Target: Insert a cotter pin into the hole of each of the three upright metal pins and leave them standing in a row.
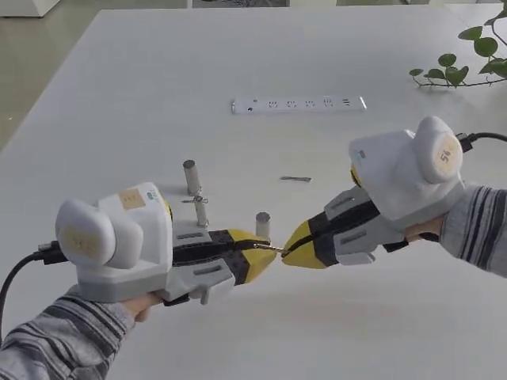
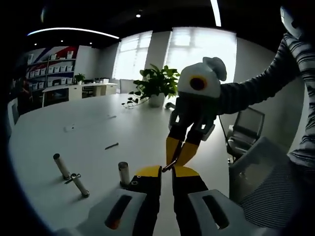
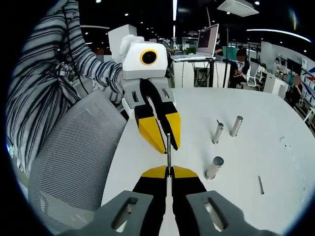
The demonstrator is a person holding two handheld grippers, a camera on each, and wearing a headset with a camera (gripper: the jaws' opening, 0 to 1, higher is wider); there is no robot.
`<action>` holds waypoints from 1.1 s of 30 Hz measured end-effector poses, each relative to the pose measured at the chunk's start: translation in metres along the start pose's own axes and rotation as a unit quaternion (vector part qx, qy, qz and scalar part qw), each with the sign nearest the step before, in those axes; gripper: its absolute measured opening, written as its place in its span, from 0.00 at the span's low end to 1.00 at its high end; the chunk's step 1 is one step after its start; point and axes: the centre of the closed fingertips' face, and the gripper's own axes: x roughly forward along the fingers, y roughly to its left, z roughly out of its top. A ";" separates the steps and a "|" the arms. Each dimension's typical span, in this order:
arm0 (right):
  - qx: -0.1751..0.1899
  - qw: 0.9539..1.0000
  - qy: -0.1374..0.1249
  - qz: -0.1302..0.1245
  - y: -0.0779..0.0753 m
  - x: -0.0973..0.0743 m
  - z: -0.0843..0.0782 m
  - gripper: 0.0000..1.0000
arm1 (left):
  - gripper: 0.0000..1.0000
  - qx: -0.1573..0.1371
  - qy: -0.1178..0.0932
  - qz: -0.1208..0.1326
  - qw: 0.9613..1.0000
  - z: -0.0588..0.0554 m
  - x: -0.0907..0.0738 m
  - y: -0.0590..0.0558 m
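Note:
Three upright metal pins stand on the white table (image 1: 158, 95): a far one (image 1: 191, 176), a middle one (image 1: 201, 210) with a cotter pin through it, and a near one (image 1: 263, 224). My right gripper (image 3: 168, 171) is shut on a cotter pin (image 3: 168, 150) that points straight out from its tips. The pin's free end reaches between the yellow fingers (image 3: 152, 132) of my left gripper (image 2: 167, 170), whose jaws stand slightly apart. The two grippers meet tip to tip (image 1: 268, 257) (image 1: 287, 253) just in front of the near pin.
A loose cotter pin (image 1: 295, 179) lies on the table behind the grippers. A white power strip (image 1: 299, 104) lies farther back. Plant leaves (image 1: 467, 63) hang over the far right corner. A grey mesh chair (image 3: 78, 162) stands beside the table.

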 end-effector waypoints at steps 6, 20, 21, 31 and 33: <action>0.003 1.000 -0.002 -0.009 -0.007 -0.005 -0.002 0.00 | 0.12 -0.002 0.003 0.033 0.999 -0.005 0.000 0.012; 0.005 0.997 0.050 -0.051 -0.042 -0.011 -0.029 0.00 | 0.24 0.010 0.016 0.145 0.989 -0.017 0.004 0.047; 0.006 0.997 0.055 -0.054 -0.045 -0.011 -0.032 0.00 | 0.24 0.006 0.009 0.150 0.989 -0.017 0.005 0.049; -0.001 0.993 0.093 -0.067 -0.069 -0.012 -0.049 0.00 | 0.27 -0.026 0.007 0.178 0.984 -0.026 0.018 0.060; -0.003 0.993 0.097 -0.068 -0.071 -0.011 -0.050 0.00 | 0.27 -0.025 0.013 0.176 0.984 -0.028 0.022 0.062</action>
